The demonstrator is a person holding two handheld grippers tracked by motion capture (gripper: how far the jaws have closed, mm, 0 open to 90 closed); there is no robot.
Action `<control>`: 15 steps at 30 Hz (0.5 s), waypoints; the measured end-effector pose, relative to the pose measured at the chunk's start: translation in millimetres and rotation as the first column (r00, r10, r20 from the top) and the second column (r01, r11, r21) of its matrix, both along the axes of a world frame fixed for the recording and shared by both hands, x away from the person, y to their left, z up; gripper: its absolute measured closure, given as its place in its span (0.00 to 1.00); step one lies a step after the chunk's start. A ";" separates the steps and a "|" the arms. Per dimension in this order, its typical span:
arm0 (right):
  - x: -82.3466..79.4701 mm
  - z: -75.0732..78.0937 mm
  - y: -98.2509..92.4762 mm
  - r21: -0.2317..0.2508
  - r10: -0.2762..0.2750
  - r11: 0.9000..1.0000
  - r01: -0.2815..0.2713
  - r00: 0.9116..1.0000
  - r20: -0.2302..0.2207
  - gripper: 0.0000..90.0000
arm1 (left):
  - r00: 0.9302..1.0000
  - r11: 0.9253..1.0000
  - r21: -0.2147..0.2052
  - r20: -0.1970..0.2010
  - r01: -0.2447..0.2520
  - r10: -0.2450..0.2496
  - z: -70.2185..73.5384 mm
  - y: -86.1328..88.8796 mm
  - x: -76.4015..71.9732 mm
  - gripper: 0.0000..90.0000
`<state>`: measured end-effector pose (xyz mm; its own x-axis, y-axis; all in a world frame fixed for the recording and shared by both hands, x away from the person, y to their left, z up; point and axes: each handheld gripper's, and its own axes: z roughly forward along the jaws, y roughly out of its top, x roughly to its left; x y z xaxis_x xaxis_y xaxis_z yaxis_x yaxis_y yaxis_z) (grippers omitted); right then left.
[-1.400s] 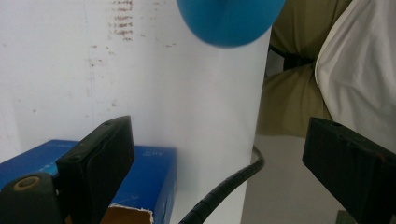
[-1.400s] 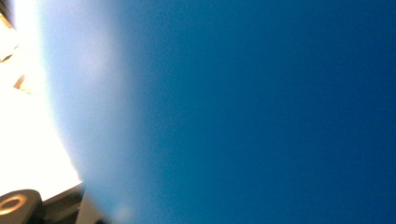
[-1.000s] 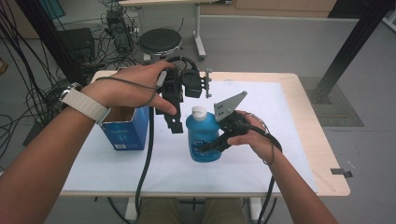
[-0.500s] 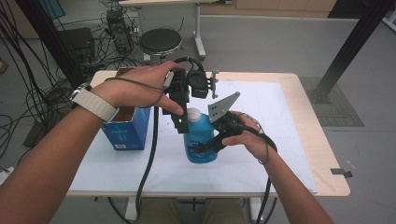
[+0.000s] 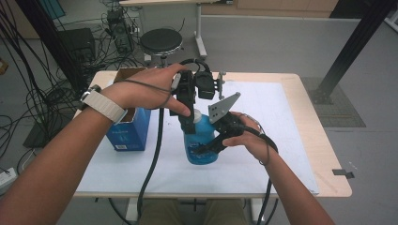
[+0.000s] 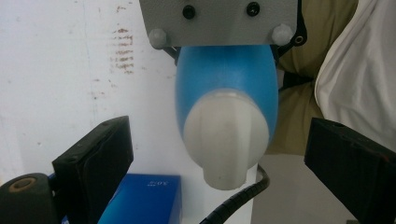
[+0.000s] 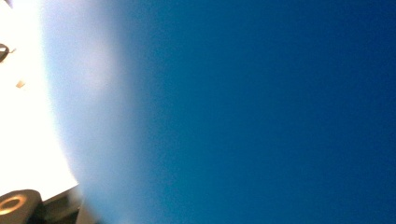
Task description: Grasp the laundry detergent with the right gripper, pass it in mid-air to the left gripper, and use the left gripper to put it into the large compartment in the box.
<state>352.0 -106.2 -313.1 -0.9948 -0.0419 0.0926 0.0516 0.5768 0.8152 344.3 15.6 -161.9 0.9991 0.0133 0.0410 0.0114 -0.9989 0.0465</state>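
Observation:
A blue bottle with a white cap stands upright on the white mat. My right gripper is shut on its body from the right side; in the right gripper view the blurred blue bottle sits right against the camera. My left gripper points down over the top of the bottle. In the left gripper view the white cap lies between the two black jaws of the left gripper, with a gap on each side, so it is open. The blue bottle runs away below the cap.
A blue cardboard box stands left of the bottle, under my left wrist, and the blue box also shows at the bottom of the left gripper view. The white mat covers most of the wooden table. A stool and cables lie beyond the far edge.
My left gripper has moved right and down, from beside the cap to over it with its jaws around it. The right gripper and the bottle have stayed in place.

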 end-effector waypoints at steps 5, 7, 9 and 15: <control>0.2 0.1 0.2 0.000 0.001 1.000 -0.001 1.000 0.002 0.48 | 1.000 1.000 -0.002 0.000 -0.003 0.003 -1.4 -0.3 -0.1 0.10; 0.1 0.1 0.3 0.002 0.003 1.000 -0.003 1.000 -0.002 0.48 | 1.000 1.000 -0.004 -0.002 -0.008 0.008 -2.0 -0.5 -0.3 0.10; -0.1 0.0 0.6 -0.001 0.003 1.000 -0.003 1.000 -0.001 0.48 | 1.000 1.000 -0.005 -0.001 -0.005 0.005 -2.4 -0.9 -0.5 0.10; 0.4 -0.3 0.7 0.000 0.001 1.000 -0.001 1.000 0.000 0.48 | 1.000 1.000 -0.008 -0.004 -0.005 0.005 -2.9 -1.6 -0.6 0.10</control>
